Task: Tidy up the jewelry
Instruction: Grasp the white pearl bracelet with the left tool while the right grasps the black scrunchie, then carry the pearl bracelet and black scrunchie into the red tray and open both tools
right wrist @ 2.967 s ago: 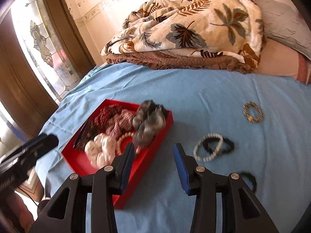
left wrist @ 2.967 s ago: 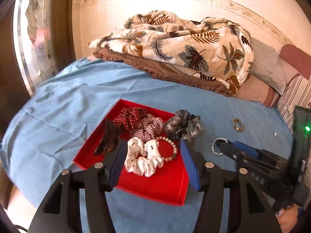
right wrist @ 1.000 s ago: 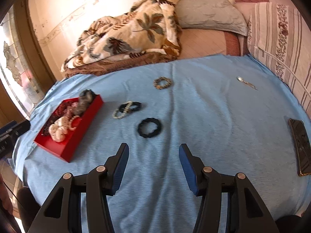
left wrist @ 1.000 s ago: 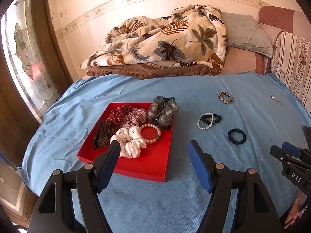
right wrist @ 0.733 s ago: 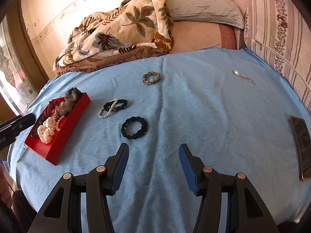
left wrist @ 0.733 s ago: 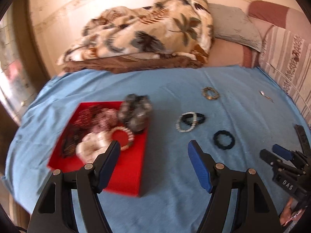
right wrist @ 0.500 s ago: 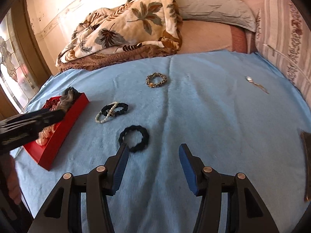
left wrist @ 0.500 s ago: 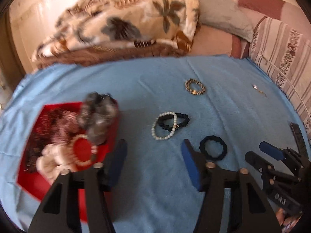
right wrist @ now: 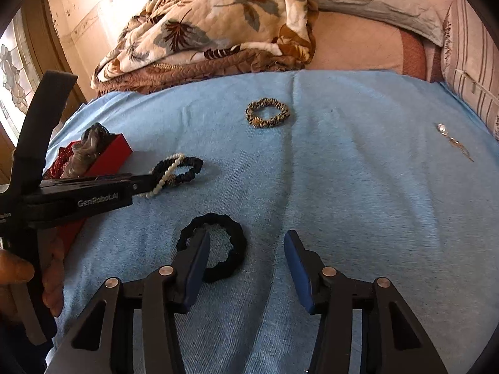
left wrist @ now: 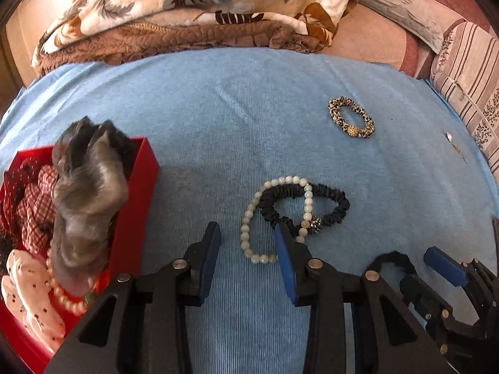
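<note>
Remaining outside the part-filled red tray (left wrist: 137, 193) are four bracelets; left gripper (left wrist: 248, 244), narrowing, straddles the pearl bracelet (left wrist: 249, 218) unpinched, right gripper (right wrist: 246, 249) spread.

Your left black two-finger tongs with blue pads (left wrist: 248, 244) tilted steeply down, low over bed; jaws have just been closing, now partly apart, pads pressing on nothing. Your right black tongs with blue pads (right wrist: 246, 251) angled down, jaws apart with gap between pads, nothing gripped. Your left hand (right wrist: 18, 275) wraps left tongs' handle, fingers curled.
</note>
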Available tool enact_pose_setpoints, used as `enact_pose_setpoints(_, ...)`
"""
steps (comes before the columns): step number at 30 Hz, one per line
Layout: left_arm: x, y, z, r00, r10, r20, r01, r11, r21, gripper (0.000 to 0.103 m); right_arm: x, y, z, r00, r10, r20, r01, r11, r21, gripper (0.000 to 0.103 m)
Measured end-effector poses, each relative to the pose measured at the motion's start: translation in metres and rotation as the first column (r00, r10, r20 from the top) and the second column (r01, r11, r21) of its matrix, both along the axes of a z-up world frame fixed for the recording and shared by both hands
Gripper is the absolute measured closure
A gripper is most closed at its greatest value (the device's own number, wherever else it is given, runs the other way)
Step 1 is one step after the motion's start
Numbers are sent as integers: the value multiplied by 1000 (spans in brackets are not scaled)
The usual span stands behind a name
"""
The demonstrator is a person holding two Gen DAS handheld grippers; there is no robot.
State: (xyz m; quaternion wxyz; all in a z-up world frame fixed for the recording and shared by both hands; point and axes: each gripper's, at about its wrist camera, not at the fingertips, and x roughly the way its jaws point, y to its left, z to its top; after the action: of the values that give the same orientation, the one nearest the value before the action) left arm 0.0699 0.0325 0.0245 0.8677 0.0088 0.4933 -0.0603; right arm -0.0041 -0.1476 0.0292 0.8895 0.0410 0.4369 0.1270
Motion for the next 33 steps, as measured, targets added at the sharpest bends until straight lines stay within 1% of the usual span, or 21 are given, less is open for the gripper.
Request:
enact_pose_setpoints(3, 3, -3, -2, 1000, -3, 11, 3, 1000, 15, 68, 3, 1, -2, 1000, 5, -13, -5, 1000, 3, 51)
enact_pose_setpoints(5, 1, -3, -3, 1000, -2, 19, 2, 1000, 21, 69, 6, 3, -5, 1000, 9, -28, -10, 1000, -12, 53)
enact_pose_setpoints(6, -1, -4, -3, 1000, -5, 23, 5, 1000, 28, 81, 6, 4, -5, 1000, 11, -29, -12, 1000, -20, 55)
enact_pose_setpoints(7, -2, -4, -3, 1000, -7, 25, 6, 999, 33, 89, 7, 5, -5, 1000, 11, -29, -12, 1000, -29, 65)
enact_pose_setpoints(8, -4, -4, -2, 1000, -9, 25, 9, 999, 37, 97, 7, 5, -5, 999, 11, -30, -12, 999, -36, 70)
enact_pose_setpoints(10, -5, -3, 0, 1000, -15, 13, 14, 1000, 12, 98, 8, 3, -5, 1000, 8, -27, -9, 1000, -27, 87)
enact_pose_setpoints(14, -18, -6, 10, 999, -33, 19, 33, 999, -5, 98, 3, -5, -1, 1000, -9, -10, 9, 1000, 19, 95)
enact_pose_setpoints(18, -33, -8, 29, 998, -50, 44, 51, 998, -22, 98, -6, -10, 6, 1000, -25, -5, 25, 998, 60, 96)
enact_pose_setpoints(25, -69, 0, 78, 990, -70, 118, 81, 993, -85, 98, -26, -13, 27, 998, -37, 43, 34, 996, 83, 96)
enact_pose_setpoints(28, -86, 11, 99, 987, -64, 150, 83, 989, -119, 98, -34, -12, 37, 998, -35, 61, 30, 995, 94, 96)
enact_pose_setpoints(33, -108, 33, 123, 983, -35, 182, 66, 984, -165, 98, -50, -9, 47, 996, -31, 78, 23, 994, 102, 96)
